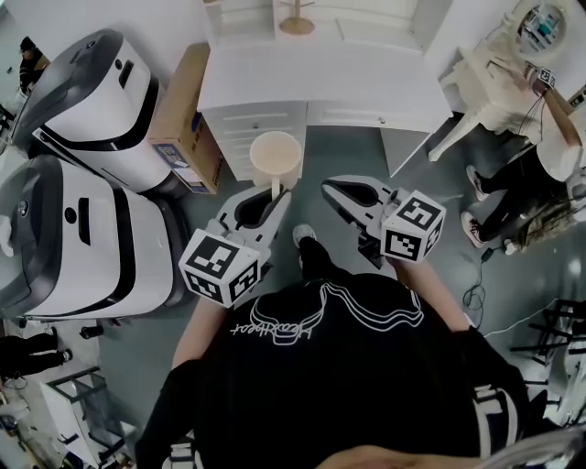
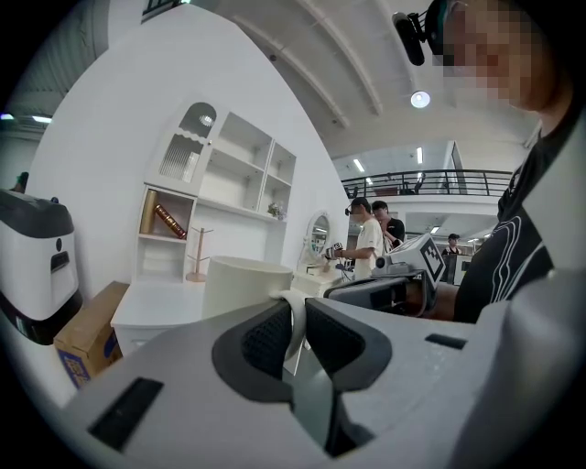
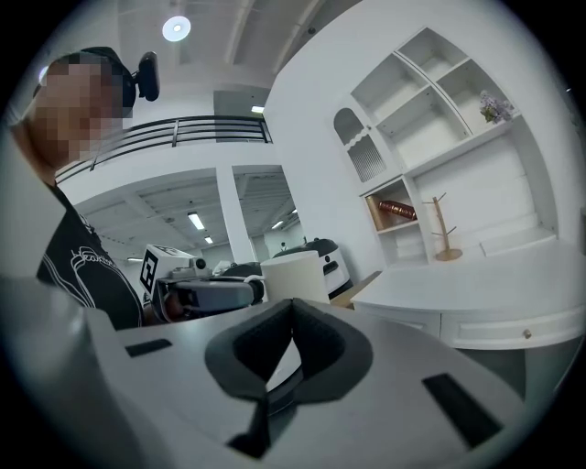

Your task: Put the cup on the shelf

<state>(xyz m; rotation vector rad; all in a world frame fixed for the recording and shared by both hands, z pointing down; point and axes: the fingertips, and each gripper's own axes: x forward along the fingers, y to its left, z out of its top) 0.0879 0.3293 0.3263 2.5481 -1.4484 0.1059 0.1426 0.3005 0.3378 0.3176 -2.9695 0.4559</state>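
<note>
A cream cup [image 1: 275, 154] hangs in the air in front of the white desk [image 1: 311, 87], held by its handle. My left gripper [image 1: 274, 194] is shut on that handle. In the left gripper view the handle [image 2: 296, 321] sits pinched between the dark pads, with the cup body [image 2: 240, 286] just beyond. My right gripper [image 1: 330, 189] floats beside it, shut with nothing in it; its pads [image 3: 275, 322] meet at the tips. From there the cup [image 3: 295, 273] and left gripper [image 3: 207, 294] show at the left. The white shelf unit [image 2: 220, 179] [image 3: 439, 137] rises behind the desk.
A wooden mug tree [image 1: 297, 22] [image 3: 445, 234] stands on the desk. A cardboard box [image 1: 188, 119] and two large white-and-black machines [image 1: 87, 101] are at the left. A person [image 1: 549, 151] stands by a white chair [image 1: 485, 92] at the right.
</note>
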